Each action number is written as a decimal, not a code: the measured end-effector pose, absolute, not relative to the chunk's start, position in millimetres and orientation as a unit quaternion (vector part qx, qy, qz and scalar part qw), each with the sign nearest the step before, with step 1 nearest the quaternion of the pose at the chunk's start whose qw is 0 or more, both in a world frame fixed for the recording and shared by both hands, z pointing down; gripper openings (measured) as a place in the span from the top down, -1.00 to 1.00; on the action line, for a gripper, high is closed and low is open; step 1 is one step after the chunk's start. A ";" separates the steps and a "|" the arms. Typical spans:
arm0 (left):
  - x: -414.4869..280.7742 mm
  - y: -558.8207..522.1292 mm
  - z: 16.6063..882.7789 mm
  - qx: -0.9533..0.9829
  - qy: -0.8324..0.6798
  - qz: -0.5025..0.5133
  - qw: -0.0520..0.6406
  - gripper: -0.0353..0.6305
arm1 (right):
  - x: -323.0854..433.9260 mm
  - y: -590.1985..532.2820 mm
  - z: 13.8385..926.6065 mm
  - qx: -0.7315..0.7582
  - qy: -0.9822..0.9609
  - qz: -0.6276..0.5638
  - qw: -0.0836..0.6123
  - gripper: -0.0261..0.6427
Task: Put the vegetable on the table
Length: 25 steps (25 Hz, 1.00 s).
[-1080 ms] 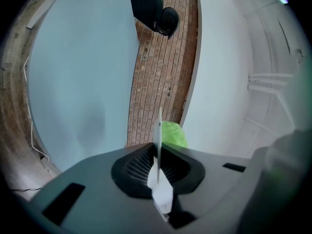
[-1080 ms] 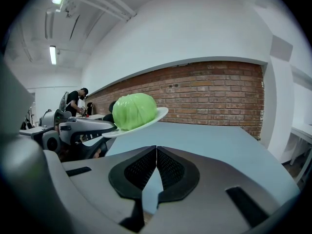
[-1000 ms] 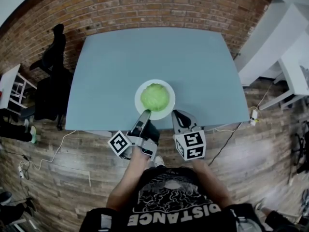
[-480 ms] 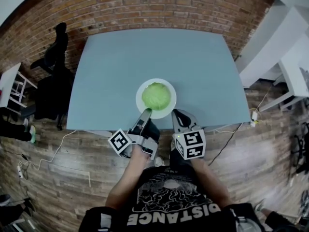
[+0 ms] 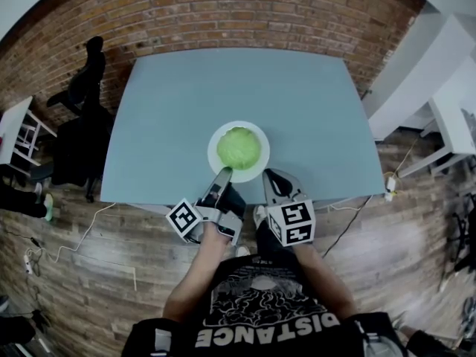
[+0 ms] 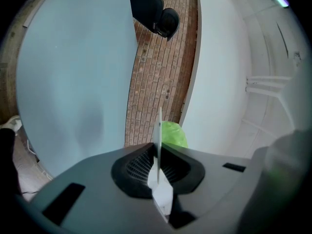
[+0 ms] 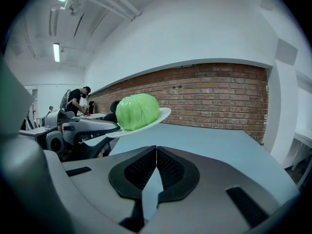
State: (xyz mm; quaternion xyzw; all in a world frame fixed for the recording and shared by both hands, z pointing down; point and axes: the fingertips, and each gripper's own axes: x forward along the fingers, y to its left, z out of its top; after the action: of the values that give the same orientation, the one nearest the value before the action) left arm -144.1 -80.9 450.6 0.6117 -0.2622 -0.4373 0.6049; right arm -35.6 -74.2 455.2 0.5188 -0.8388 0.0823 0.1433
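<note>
A round green cabbage [image 5: 239,148] lies on a white plate [image 5: 214,141] over the near middle of the grey-blue table [image 5: 223,88]. My left gripper [image 5: 224,174] is shut on the plate's near rim. In the left gripper view the plate [image 6: 159,128] runs edge-on between the jaws, with the cabbage [image 6: 172,134] just beyond. The right gripper view shows the plate [image 7: 161,116] tilted and seemingly raised off the table, the cabbage [image 7: 137,111] resting on it. My right gripper [image 5: 272,177] hovers at the table's front edge, right of the plate, shut and empty.
A black chair [image 5: 82,88] stands off the table's left side and white shelving [image 5: 439,73] off its right. A brick wall [image 5: 245,13] runs behind the table. Cables lie on the wooden floor [image 5: 89,229]. A person [image 7: 78,99] stands far back.
</note>
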 end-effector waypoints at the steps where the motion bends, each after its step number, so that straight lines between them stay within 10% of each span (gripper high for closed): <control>1: -141.3 -82.1 451.5 0.612 -0.262 -0.437 0.605 0.82 | -34.3 -75.9 456.2 0.518 -0.840 0.083 0.142 0.89; 25: -119.2 -179.1 481.9 0.594 -0.303 -0.419 0.616 0.82 | -15.7 -184.0 484.7 0.493 -0.850 0.121 0.143 0.89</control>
State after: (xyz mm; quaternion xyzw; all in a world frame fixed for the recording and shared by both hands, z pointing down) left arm -119.2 -179.1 481.9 0.5944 -0.3026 -0.4185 0.6164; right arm -15.7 -184.0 484.7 0.4926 -0.8497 0.1213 0.1434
